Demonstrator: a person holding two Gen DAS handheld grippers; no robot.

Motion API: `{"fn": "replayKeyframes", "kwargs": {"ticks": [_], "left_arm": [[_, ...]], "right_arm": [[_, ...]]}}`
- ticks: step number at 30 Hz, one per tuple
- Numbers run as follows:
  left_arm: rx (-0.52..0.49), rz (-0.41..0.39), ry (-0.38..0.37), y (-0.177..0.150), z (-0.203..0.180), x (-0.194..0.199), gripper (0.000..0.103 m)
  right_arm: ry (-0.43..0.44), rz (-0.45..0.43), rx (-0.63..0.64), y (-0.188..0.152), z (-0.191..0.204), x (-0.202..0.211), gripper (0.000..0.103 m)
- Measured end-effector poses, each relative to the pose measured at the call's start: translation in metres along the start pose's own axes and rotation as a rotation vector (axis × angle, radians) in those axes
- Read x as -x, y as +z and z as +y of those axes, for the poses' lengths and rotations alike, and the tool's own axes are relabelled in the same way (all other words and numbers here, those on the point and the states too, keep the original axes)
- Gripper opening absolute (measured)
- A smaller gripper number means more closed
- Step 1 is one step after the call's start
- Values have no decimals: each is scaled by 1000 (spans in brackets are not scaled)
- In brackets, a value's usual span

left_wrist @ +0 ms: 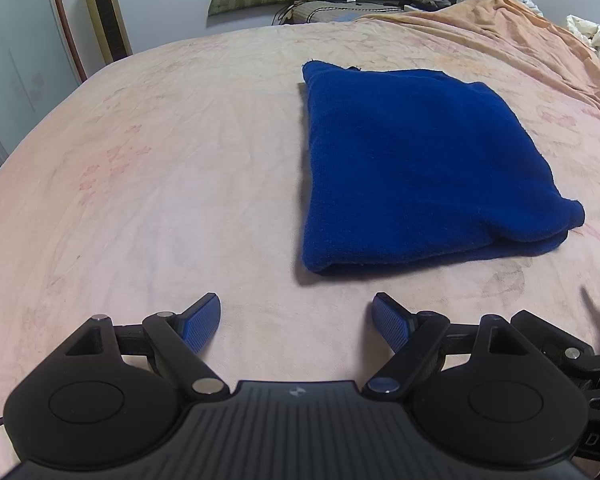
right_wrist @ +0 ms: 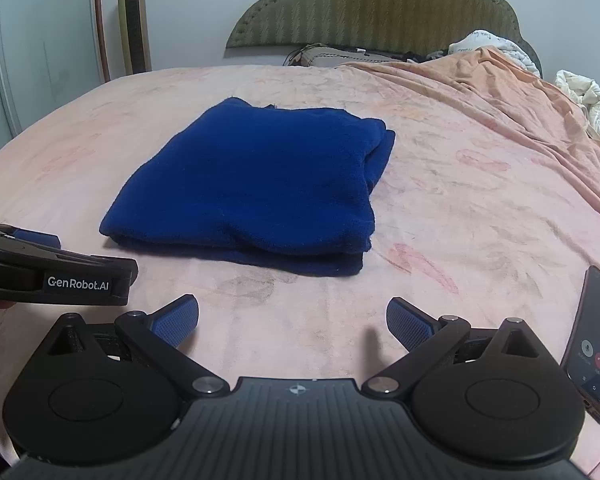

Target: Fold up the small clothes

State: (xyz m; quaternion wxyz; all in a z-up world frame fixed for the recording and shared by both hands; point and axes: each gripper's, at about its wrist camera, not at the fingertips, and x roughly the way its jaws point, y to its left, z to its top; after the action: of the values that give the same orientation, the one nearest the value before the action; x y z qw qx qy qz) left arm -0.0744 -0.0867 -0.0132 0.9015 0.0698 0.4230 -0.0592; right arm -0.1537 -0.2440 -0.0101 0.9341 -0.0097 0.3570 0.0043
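From my remote station I see the blue garment (left_wrist: 416,168) lying folded into a thick, roughly square stack on the pink bedsheet (left_wrist: 160,160); in the left wrist view it sits at about 1 o'clock ahead of the left gripper (left_wrist: 296,320), and in the right wrist view at about 11 o'clock ahead of the right gripper (right_wrist: 292,320). My judgement: the fold looks largely done, so the main risk now is undoing it. The layered edge facing the grippers is soft and rounded, and a finger driven into it low could catch only the top layer and peel the stack open. The sheet under it is wrinkled and loose, so a pinch taken too deep could gather sheet along with fabric and drag the whole stack. A smartphone (right_wrist: 592,344) with a lit call screen lies at 3 o'clock of the right gripper, near its right finger; a wide sweep on that side could knock it. Pose: both grippers are low over the sheet, near the front of the stack but not touching it, pointing toward the headboard (right_wrist: 380,8). Left gripper's jaws stand wide apart, nothing between them. Right gripper's jaws likewise stand apart and empty. The two tools sit close side by side, so they could collide.
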Motion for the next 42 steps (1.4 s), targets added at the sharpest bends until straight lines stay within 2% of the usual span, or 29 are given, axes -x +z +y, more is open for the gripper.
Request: {"fn": "replayKeyframes", "kwargs": {"ticks": [8,28,42], "left_arm": [[6,7,-6,1,3,-1,83],[-9,-9,7,-2,-1,1,83],[2,12,5,0,0,-1,83]], "right_arm": [[23,-1,-3,2,2,0,102],[14,-5,-14,-1,-1,3,102],[25,-15,-22,-3,-3,6,102]]}}
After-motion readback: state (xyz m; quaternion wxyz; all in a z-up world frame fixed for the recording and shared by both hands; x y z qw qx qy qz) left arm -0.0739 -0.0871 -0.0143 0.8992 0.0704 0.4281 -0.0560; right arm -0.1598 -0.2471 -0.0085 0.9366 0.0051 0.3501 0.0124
